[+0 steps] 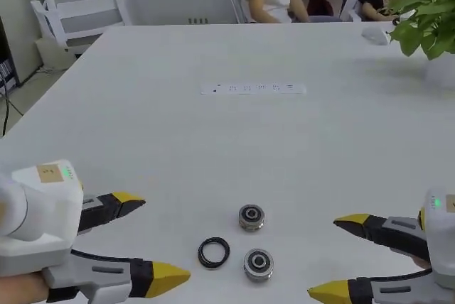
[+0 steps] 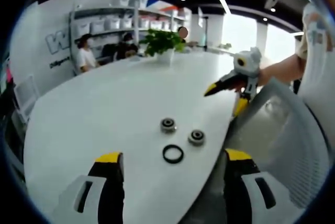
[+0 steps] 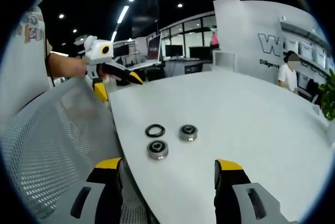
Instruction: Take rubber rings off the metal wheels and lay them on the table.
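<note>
- White table (image 1: pixel 213 140) in an office; power strip (image 1: pixel 254 89) mid-table, plant (image 1: pixel 426 13) at far right, ppl seated past the far edge.
- Far wheel (image 1: pixel 251 216) and near wheel (image 1: pixel 258 263), both metal, lie close together by the front edge, btwn the grippers.
- Black rubber ring (image 1: pixel 213 252) lies flat on the table, just left of near wheel, not touching.
- Left gripper (image 1: pixel 165 237): jaws wide apart, nothing held, left of the ring.
- Right gripper (image 1: pixel 322 256): jaws wide apart, empty, right of the wheels.
</note>
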